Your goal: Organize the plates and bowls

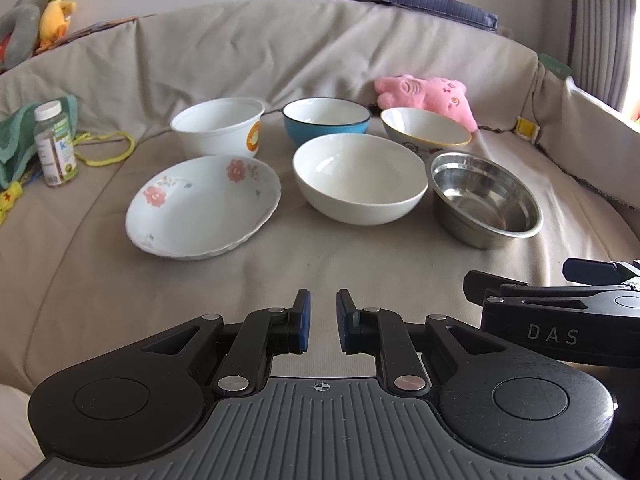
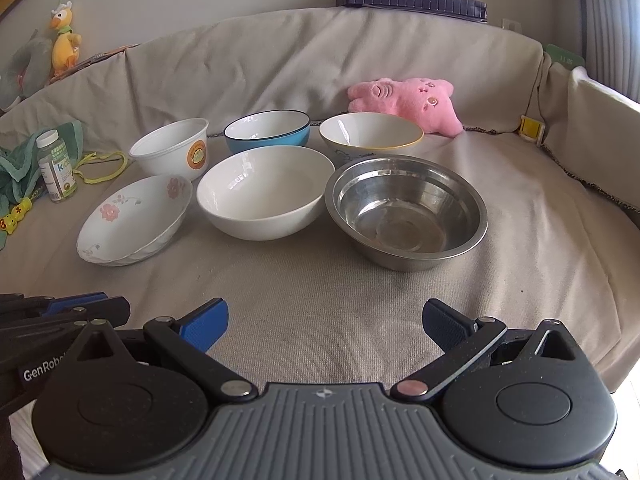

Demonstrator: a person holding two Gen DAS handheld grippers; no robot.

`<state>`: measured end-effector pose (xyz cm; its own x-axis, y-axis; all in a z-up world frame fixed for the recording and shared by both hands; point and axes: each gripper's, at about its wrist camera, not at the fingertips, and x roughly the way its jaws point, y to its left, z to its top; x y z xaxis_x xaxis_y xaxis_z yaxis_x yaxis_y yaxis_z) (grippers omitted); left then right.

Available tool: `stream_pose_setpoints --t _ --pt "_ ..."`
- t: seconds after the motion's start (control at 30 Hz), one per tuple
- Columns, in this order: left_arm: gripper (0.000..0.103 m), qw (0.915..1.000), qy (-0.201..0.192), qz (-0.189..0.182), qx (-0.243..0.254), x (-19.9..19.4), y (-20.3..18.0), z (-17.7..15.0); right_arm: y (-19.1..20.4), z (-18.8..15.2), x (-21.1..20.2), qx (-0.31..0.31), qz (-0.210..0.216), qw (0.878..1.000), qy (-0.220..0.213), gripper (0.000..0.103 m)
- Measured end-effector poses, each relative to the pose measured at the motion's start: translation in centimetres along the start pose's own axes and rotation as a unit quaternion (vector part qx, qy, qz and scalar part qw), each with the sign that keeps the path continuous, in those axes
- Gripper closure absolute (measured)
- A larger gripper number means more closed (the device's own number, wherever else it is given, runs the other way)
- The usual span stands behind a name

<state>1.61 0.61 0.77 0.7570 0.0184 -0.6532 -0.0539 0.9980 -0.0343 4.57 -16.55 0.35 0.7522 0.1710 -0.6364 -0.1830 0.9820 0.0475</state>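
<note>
Left wrist view: we hold the left gripper (image 1: 322, 322) low over the couch cover (image 1: 320, 268), its jaws nearly closed with a narrow gap and nothing between them. All six dishes lie ahead of the jaws, well apart from them. In the near row we see the flowered plate (image 1: 203, 207) ahead-left, the white bowl (image 1: 359, 179) almost straight ahead, and the steel bowl (image 1: 486, 199) ahead-right. Behind stand the paper bowl (image 1: 219, 126), the blue bowl (image 1: 326, 120) and the yellow-rimmed bowl (image 1: 425, 127). Every dish is upright and empty, with no stacking. The right gripper (image 1: 560, 312) shows at the right edge.

Right wrist view: we see the right gripper (image 2: 325, 322) with jaws spread wide and empty. The steel bowl (image 2: 406, 212) sits ahead and slightly right; the white bowl (image 2: 265, 192) is ahead-left, its rim just beside or touching the steel bowl's. The flowered plate (image 2: 134, 220) is far left. We judge the right gripper better placed for the steel bowl, and the left for the plate.
</note>
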Motion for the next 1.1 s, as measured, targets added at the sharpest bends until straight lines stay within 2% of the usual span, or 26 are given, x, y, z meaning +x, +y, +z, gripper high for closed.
stream_pose_setpoints --t 1.1 --pt "0.086 1.0000 0.008 0.006 -0.003 0.46 -0.06 -0.34 0.06 -0.21 0.42 0.000 0.003 1.000 0.000 0.000"
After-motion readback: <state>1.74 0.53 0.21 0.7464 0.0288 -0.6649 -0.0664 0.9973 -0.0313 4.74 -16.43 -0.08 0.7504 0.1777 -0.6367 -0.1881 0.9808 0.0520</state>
